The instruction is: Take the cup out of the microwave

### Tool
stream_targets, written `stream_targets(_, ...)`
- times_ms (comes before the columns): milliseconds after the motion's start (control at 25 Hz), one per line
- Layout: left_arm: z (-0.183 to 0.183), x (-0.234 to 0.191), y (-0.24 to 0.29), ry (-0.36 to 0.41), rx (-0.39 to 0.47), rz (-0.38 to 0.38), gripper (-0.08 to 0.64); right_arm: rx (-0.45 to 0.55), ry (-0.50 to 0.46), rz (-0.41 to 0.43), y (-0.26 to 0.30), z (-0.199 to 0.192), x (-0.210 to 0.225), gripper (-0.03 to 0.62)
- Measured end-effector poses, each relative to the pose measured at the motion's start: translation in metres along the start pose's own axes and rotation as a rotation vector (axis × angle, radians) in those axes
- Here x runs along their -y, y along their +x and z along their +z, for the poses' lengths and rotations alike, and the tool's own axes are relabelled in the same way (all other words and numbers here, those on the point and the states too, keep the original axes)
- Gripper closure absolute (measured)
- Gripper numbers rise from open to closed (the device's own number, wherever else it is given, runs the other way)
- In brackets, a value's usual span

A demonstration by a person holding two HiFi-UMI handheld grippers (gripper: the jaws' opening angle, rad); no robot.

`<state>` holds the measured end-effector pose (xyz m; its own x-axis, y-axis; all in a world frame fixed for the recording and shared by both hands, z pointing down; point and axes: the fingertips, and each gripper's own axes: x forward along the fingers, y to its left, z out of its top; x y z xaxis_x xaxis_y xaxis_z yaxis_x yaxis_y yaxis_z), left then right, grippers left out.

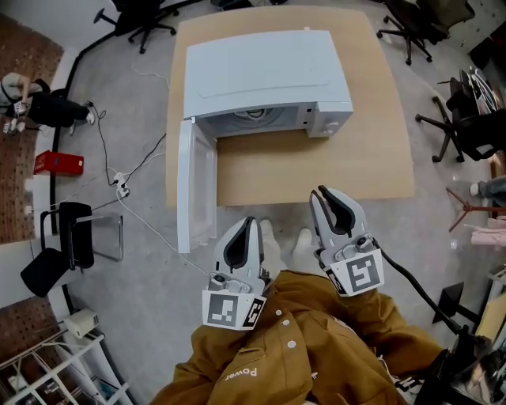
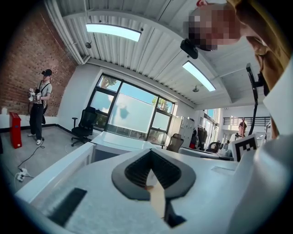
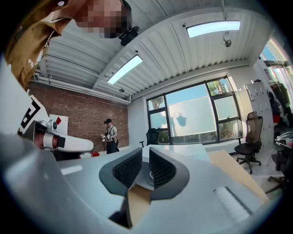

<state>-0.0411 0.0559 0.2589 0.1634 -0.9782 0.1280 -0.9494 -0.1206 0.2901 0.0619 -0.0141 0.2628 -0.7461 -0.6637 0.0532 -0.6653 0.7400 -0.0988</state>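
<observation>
A white microwave [image 1: 261, 71] stands on a wooden table [image 1: 316, 170], its door [image 1: 196, 186] swung open to the left past the table's front edge. Inside I see only the rim of the turntable [image 1: 253, 115]; I cannot make out a cup. Both grippers are held close to my body, short of the table's front edge, pointing at the microwave. The left gripper [image 1: 251, 221] [image 2: 150, 153] is shut with nothing in it. The right gripper [image 1: 320, 192] [image 3: 145, 164] shows a narrow gap between its pads, with nothing between them.
Black office chairs [image 1: 142, 16] stand beyond the table and at the right [image 1: 458, 119]. A cable [image 1: 134, 170] and a power strip lie on the floor left of the door, near a red box [image 1: 58, 163] and a black chair [image 1: 67, 237]. A person [image 1: 35, 103] stands at far left.
</observation>
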Motion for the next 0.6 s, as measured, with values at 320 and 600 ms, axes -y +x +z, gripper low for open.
stream_targets(320, -0.009, -0.036, 0.004, -0.001, -0.019, 0.017, 0.557, -0.011, -0.044, -0.002, 0.080, -0.024, 0.014, 0.495)
stream_targets(600, -0.034, -0.069, 0.005, -0.024, -0.020, 0.060, 0.555, -0.034, -0.083, 0.011, 0.137, -0.053, 0.019, 0.473)
